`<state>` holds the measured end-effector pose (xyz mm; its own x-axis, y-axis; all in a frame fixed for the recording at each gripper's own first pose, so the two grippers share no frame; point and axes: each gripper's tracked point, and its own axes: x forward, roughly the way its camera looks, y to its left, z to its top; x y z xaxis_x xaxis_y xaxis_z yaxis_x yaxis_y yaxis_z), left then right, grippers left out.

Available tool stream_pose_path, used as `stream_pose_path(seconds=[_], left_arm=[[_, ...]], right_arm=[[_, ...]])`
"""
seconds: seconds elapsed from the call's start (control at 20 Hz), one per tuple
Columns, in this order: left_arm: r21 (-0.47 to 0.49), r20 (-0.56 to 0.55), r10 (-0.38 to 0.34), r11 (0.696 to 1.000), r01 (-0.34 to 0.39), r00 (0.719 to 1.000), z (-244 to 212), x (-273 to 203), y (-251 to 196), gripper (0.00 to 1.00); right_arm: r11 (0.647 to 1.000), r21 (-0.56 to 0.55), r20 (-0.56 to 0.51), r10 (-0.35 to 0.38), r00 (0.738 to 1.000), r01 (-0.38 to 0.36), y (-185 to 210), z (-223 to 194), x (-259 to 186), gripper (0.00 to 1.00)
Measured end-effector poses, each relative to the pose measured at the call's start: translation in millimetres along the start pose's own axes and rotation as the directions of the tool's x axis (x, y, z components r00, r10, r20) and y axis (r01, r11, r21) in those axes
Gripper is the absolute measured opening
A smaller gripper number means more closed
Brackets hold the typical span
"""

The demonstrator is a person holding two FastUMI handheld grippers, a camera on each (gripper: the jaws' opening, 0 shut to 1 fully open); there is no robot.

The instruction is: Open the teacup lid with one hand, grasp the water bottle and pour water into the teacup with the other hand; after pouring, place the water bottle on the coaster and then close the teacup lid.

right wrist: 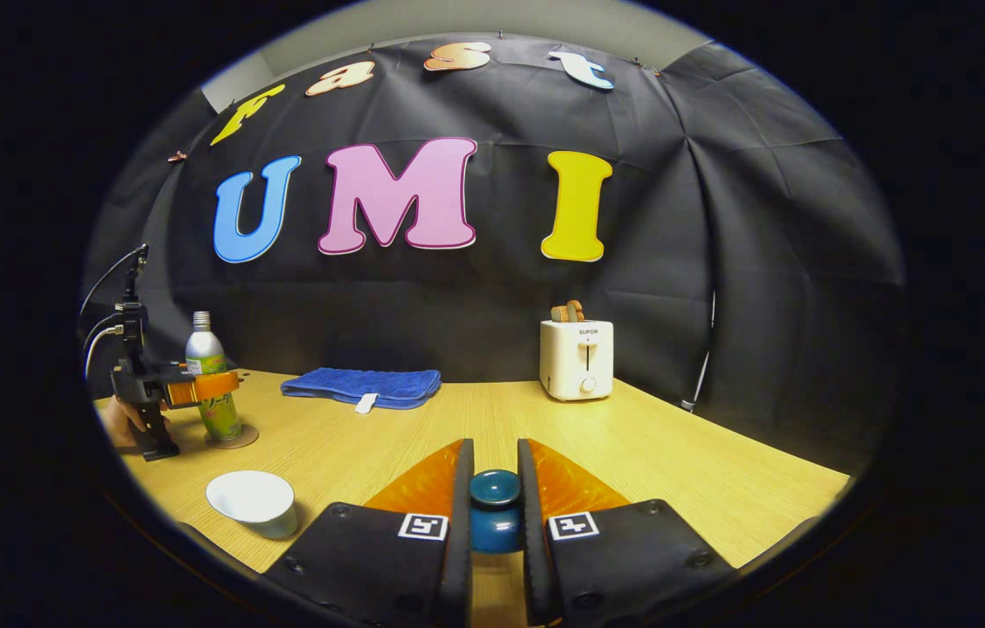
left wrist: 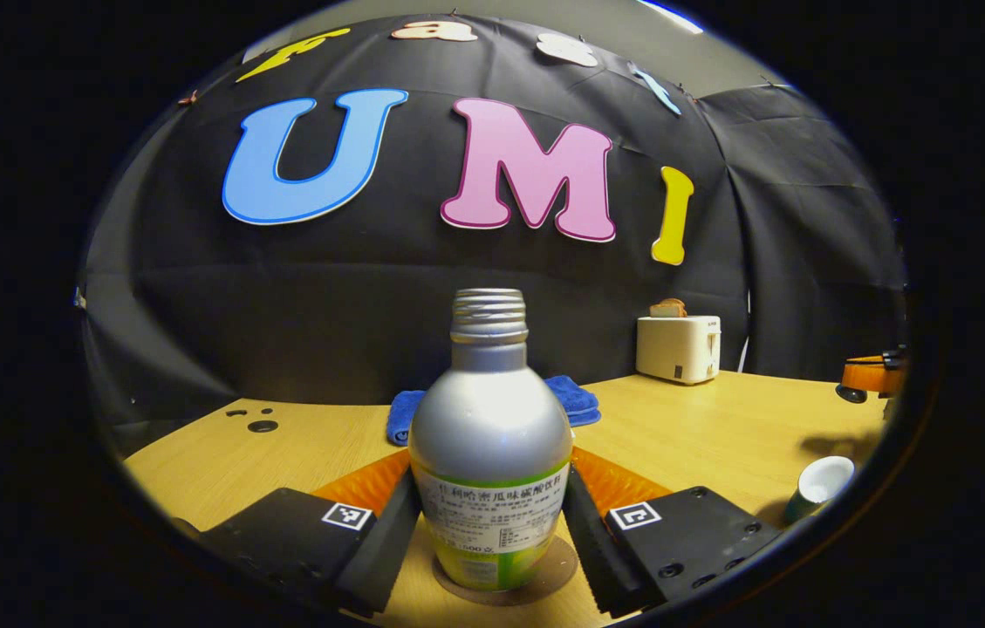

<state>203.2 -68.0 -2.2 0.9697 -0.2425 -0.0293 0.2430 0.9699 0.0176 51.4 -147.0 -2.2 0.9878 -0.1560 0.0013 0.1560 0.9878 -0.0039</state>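
The wooden table [right wrist: 632,453] runs across the booth, with a white toaster [right wrist: 577,358] at the back and a folded blue towel [right wrist: 361,386] lying near it. The water bottle [left wrist: 490,445] stands upright on the round coaster [left wrist: 544,576], uncapped. The left gripper [left wrist: 492,523] is held level at the bottle's lower half, one finger on each side at the label; from here I cannot tell whether both fingers press on it or sit just beside it. In the right gripper view that same gripper [right wrist: 213,385] reaches the bottle from the side, a hand [right wrist: 119,421] behind it low by the table edge. The open teacup [right wrist: 253,501] sits on the table nearer the front, apart from the bottle. The right gripper [right wrist: 493,506] is held level over the table, its fingers pinching the knob of the teacup lid [right wrist: 494,510].
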Motion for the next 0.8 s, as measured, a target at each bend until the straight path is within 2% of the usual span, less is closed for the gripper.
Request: stream_pose_path(seconds=[0.05,0.2,0.55,0.8], left_arm=[[0.009,-0.001,-0.001,1.000,0.001,1.000,0,-3,-1,0.84],[0.013,-0.035,-0.001,1.000,0.002,0.999,-8,-19,-6,0.99],[0.014,-0.077,0.008,1.000,-0.007,0.997,-13,-72,-5,0.98],[0.017,-0.001,0.064,0.998,-0.064,0.998,-2,-112,6,0.98]], right_arm=[[1.000,0.000,0.000,0.000,1.000,0.000,0,0,0,0.27],[1.000,0.000,0.000,0.000,1.000,0.000,0,0,0,0.27],[1.000,-0.001,0.000,0.000,1.000,0.000,0,0,0,0.27],[1.000,0.001,-0.001,0.025,1.000,-0.025,6,0,-2,0.27]])
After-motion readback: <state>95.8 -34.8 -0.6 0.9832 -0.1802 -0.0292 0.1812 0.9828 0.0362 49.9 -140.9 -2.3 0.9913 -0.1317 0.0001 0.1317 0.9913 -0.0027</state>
